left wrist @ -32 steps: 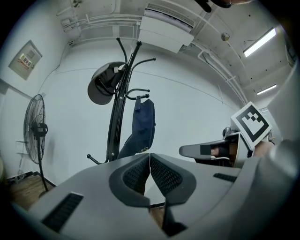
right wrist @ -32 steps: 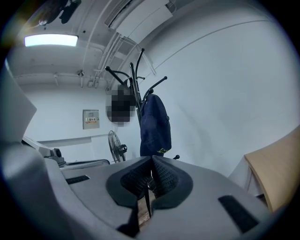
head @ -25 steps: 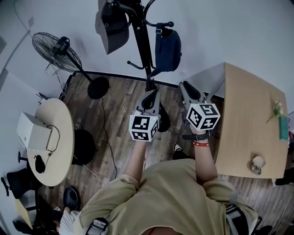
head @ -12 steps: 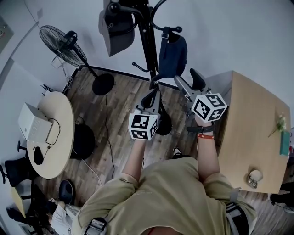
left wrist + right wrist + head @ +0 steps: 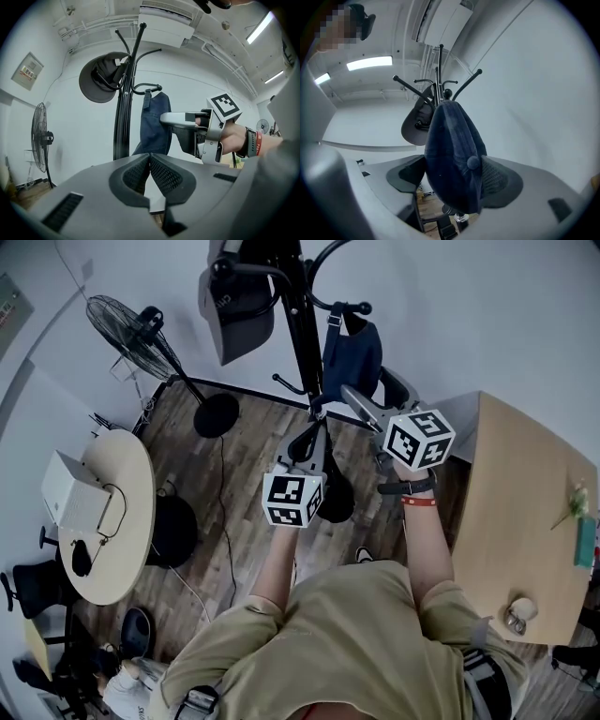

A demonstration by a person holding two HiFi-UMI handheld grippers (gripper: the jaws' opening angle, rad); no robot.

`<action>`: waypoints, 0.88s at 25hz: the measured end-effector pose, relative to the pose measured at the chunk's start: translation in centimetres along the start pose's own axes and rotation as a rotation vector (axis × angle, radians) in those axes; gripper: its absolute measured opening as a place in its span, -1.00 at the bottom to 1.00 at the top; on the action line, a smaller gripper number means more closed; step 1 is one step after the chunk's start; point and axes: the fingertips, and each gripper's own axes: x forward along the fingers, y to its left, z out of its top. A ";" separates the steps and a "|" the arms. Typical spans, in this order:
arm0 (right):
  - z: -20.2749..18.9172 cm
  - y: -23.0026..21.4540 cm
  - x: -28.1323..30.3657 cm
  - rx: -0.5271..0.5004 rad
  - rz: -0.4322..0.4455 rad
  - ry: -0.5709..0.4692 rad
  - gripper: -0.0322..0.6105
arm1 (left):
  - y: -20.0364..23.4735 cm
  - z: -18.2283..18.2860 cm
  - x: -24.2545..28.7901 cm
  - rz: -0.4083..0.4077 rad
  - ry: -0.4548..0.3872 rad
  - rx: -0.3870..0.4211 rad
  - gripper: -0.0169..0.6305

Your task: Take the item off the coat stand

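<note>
Overhead, a person in a tan shirt is facing a black coat stand (image 5: 302, 324) set against a white wall, holding a gripper in each hand. A navy blue cap (image 5: 352, 352) is hanging by its back strap from one of the stand's hooks. The right gripper (image 5: 373, 395) is reaching up to it. In the right gripper view its jaws are standing spread wide, with the cap's crown sitting in the gap between them and the top button just beside the right-hand pad (image 5: 501, 180). Whether the pads are pressing the cloth is not clear. The left gripper (image 5: 307, 442) is hovering lower, near the stand's pole, and its jaws are pressing together with nothing between them. A black hat (image 5: 234, 306) is hanging on the stand's other side. A floor fan (image 5: 127, 329) is standing off to the left, a round table (image 5: 131, 474) is sitting nearer the person, and a wooden desk (image 5: 525, 493) is lying at the right
</note>
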 end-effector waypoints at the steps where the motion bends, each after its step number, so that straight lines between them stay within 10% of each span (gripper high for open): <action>1: 0.0 0.0 0.1 -0.008 -0.005 0.002 0.22 | 0.0 0.0 0.0 0.001 0.000 -0.004 -0.88; 5: -0.1 -0.2 0.2 -0.003 -0.033 -0.022 -0.49 | 0.2 0.0 -0.1 0.008 -0.003 -0.011 -0.88; 22: 3.7 1.5 -1.3 -0.042 -0.046 -0.114 -0.68 | 0.9 -0.2 -0.7 0.025 -0.009 -0.023 -0.88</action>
